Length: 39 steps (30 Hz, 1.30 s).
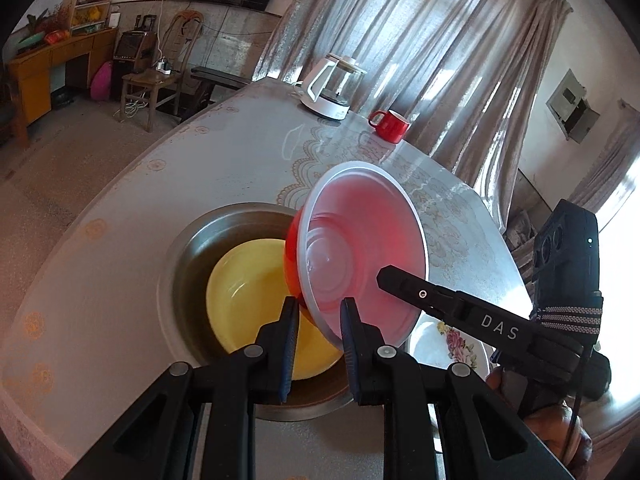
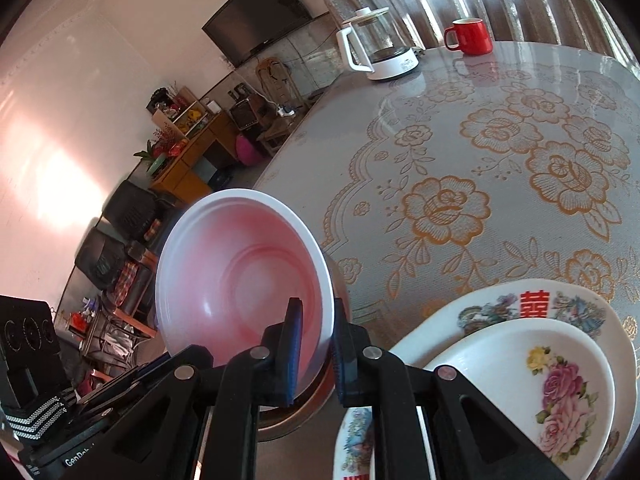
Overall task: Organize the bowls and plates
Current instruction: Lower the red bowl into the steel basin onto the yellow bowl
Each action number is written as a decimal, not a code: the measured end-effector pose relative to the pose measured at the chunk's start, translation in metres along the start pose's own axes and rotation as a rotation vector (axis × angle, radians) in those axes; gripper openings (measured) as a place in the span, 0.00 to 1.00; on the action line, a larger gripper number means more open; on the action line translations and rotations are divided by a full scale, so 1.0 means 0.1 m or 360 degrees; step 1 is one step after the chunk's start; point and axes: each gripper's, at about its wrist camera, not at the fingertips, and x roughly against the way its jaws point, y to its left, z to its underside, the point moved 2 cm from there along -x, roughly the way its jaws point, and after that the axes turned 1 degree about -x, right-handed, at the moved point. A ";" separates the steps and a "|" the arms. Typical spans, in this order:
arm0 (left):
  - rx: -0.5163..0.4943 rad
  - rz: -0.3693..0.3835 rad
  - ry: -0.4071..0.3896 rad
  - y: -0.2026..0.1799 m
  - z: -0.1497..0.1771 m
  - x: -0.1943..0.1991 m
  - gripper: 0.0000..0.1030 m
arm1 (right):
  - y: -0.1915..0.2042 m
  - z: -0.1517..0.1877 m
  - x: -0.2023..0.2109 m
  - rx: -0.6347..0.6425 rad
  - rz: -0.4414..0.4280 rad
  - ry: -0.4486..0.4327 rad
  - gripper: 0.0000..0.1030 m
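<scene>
A red bowl with a white inside (image 1: 360, 248) hangs tilted over a steel basin (image 1: 192, 248) that holds a yellow bowl (image 1: 248, 296). My right gripper (image 2: 316, 344) is shut on the red bowl's rim (image 2: 240, 272); one of its fingers (image 1: 404, 280) reaches in from the right in the left wrist view. My left gripper (image 1: 320, 336) straddles the same bowl's lower rim with its jaws apart, not clamped. Floral white plates (image 2: 532, 364) are stacked to the right of the basin.
A glass kettle on a white base (image 1: 332, 88) and a red mug (image 1: 390, 126) stand at the table's far edge. The patterned tablecloth (image 2: 480, 168) covers the table. Chairs and a wooden desk stand across the room.
</scene>
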 end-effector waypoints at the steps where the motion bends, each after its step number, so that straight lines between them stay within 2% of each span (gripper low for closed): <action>1: 0.0017 -0.0003 0.0003 0.04 0.01 0.01 0.20 | 0.00 0.00 0.00 0.0000 0.0000 0.0000 0.12; 14: 0.0123 -0.0032 0.0068 0.29 0.14 -0.05 0.20 | 0.17 0.13 -0.19 0.0053 0.0014 0.0088 0.15; 17: 0.0136 -0.0050 0.0086 0.34 0.17 -0.09 0.20 | 0.19 0.17 -0.20 0.0054 0.0021 0.0104 0.21; 19: 0.0143 -0.0054 0.0093 0.39 0.19 -0.09 0.20 | 0.19 0.19 -0.22 0.0055 0.0038 0.0108 0.21; 29: 0.0114 -0.0065 0.0062 0.38 0.21 -0.05 0.20 | 0.18 0.23 -0.26 0.0106 0.0109 0.0114 0.22; 39: 0.0034 -0.0145 0.0022 0.34 0.24 -0.02 0.22 | 0.24 0.25 -0.29 0.0180 0.0144 0.0111 0.22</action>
